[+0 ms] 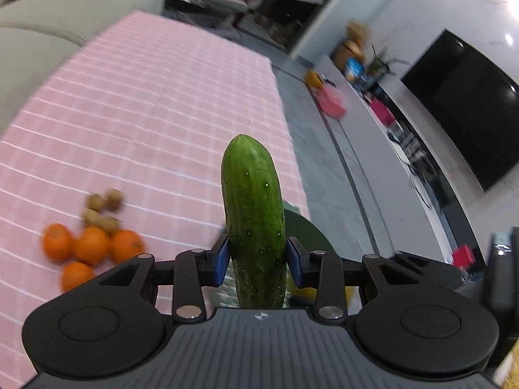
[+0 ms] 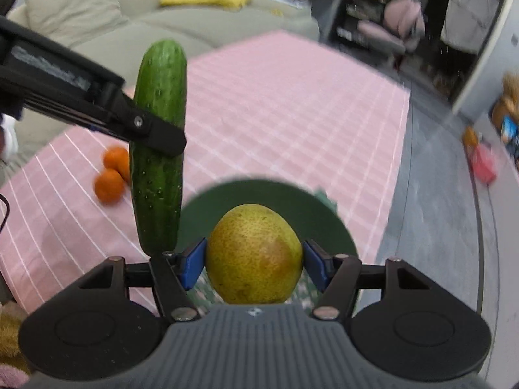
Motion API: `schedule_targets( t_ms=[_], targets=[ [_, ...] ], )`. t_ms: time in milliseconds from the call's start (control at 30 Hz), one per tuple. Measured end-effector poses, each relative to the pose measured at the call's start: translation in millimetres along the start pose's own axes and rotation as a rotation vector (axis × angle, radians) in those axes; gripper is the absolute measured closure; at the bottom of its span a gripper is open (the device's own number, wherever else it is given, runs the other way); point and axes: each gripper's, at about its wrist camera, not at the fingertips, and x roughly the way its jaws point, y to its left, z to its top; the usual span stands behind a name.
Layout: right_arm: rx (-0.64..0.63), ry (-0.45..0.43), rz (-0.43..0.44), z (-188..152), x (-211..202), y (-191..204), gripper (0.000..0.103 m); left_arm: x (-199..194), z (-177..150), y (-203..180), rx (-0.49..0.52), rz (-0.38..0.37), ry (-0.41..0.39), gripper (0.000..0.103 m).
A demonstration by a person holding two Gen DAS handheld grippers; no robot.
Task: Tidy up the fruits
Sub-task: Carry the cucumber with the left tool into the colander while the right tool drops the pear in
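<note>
The fingers (image 1: 223, 259) of the left gripper (image 1: 258, 256) pinch a cucumber (image 1: 254, 217) across its lower half, blue pads flat against its sides, so that it stands nearly upright and clear of the worktop (image 1: 146, 97). The right gripper (image 2: 254, 264) does likewise with a pear (image 2: 254, 254), its fingers (image 2: 194, 265) spread wider and pressed against the fruit's broadest part. Each grip looks chosen to suit the shape, I judge: the long cucumber is taken across its narrow width so that it cannot swing, and the round pear is taken at its widest so that it cannot slip out. Both are held in the air above the pink checked cloth, and the pear hangs over a dark green plate (image 2: 292, 207) near the worktop's edge, which I take to be where sorted produce goes. In the right wrist view the cucumber sits just left of the pear, with the left gripper's black arm crossing in front of it. The cucumber is deep green, straight, blunt at the tip and dotted with pale bumps. The pear is yellow-green, finely speckled, with a reddish-brown blush low on one side. A cluster of oranges (image 1: 92, 246) and some small brown round fruits (image 1: 103, 210), too blurred to name, lie on the cloth well apart from the plate, not yet sorted.
</note>
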Motion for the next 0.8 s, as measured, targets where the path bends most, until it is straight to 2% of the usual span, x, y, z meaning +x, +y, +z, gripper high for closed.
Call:
schedule_targets(
  t_ms=[133, 400, 700, 800],
  targets=[
    [-0.036, 0.086, 0.02, -15, 24, -8, 0.042, 29, -8, -5, 0.017, 0.009, 0.082, 0.061],
    [-0.15, 0.186, 0.068, -27, 62, -14, 0.042, 73, -20, -15, 0.048, 0.07, 0.209, 0.062],
    [-0.181, 0.273, 0.14, -28, 89, -23, 0.041, 91, -29, -18, 0.081, 0.135, 0.262, 0.061],
    [-0.174, 0.266, 0.149, -25, 96, -26, 0.041, 94, -27, -24, 0.12, 0.15, 0.267, 0.06]
  ],
)
